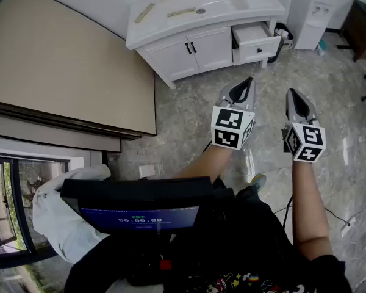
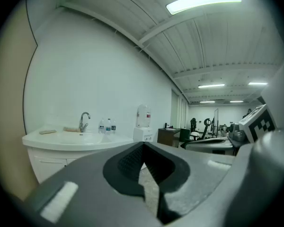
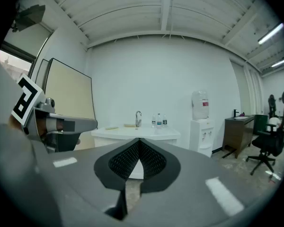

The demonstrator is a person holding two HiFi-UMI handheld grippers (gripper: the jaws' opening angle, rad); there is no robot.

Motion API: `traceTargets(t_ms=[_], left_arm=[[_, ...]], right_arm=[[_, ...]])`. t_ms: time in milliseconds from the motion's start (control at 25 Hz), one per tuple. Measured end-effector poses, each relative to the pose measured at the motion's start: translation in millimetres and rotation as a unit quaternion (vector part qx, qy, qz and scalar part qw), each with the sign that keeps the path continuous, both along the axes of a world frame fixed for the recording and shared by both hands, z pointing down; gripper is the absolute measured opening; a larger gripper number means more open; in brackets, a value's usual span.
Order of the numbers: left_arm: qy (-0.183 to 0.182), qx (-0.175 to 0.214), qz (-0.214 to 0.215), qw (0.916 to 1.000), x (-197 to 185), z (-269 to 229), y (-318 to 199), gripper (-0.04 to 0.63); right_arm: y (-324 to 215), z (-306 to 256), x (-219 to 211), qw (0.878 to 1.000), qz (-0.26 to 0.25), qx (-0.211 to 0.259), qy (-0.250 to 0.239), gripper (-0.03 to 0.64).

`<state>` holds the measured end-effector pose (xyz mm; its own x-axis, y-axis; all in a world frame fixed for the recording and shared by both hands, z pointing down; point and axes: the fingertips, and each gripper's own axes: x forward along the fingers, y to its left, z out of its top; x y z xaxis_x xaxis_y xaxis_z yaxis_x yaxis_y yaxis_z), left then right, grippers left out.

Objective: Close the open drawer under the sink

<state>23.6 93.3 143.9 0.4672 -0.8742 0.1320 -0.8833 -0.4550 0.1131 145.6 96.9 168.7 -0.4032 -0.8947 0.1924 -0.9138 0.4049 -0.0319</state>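
I hold both tools out over the stone floor (image 1: 189, 108), well short of the sink cabinet (image 1: 171, 47), which stands at 12 o'clock in the head view. The drawer (image 1: 256, 40) is on the cabinet's right side, at about 1 o'clock in that view, pulled out with its white front standing clear of the cabinet face. My left gripper (image 1: 249, 81) points up toward it from 6 o'clock of the drawer, well apart from it. Its tips are pressed together with nothing between them, only the dark ribbed hollow behind them showing floor. My right gripper (image 1: 291, 92) sits at 3 o'clock of the left one, near it but not touching, and its tips also meet on nothing. In the right gripper view the faucet (image 3: 138, 117) and a few small bottles (image 3: 159, 120) stand on the counter at 12 o'clock above the jaws, and the water cooler (image 3: 201, 119) is at 2 o'clock. A large beige panel (image 1: 61, 66) leans at 10 o'clock in the head view, and a dark screen (image 1: 140, 215) hangs at my chest at 7 o'clock.
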Motion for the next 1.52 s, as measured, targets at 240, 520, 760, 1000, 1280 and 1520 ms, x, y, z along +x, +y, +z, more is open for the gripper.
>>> traceTargets(t_ms=[240, 520, 760, 1000, 1280, 1520], left_arm=[[0.001, -0.001, 0.005, 1.0000, 3.7, 5.0, -2.4, 0.000], [-0.004, -0.008, -0.006, 0.9999, 19.2, 14.9, -5.3, 0.002], [-0.009, -0.014, -0.015, 0.9997, 38.0, 40.0, -27.7, 0.002], [-0.008, -0.038, -0.003, 0.9993, 21.6, 81.4, -101.9, 0.002], [-0.003, -0.039, 0.051, 0.9980, 1.7, 125.7, -228.5, 0.000], [-0.004, -0.021, 0.032, 0.9993, -1.7, 204.8, -310.6, 0.000]], right_arm=[[-2.6, 0.1, 1.3, 1.000, -0.001, 0.011, -0.007, 0.023], [-9.5, 8.5, 17.4, 1.000, -0.015, 0.011, -0.008, 0.025], [-42.4, 39.7, 29.3, 0.999, -0.052, 0.005, 0.011, 0.035], [-112.1, 89.2, 8.4, 0.999, -0.043, -0.024, 0.010, 0.041], [-217.0, 143.6, -19.3, 0.999, -0.004, -0.043, 0.013, 0.072], [-312.1, 252.0, -31.2, 0.999, -0.022, -0.041, 0.027, 0.120]])
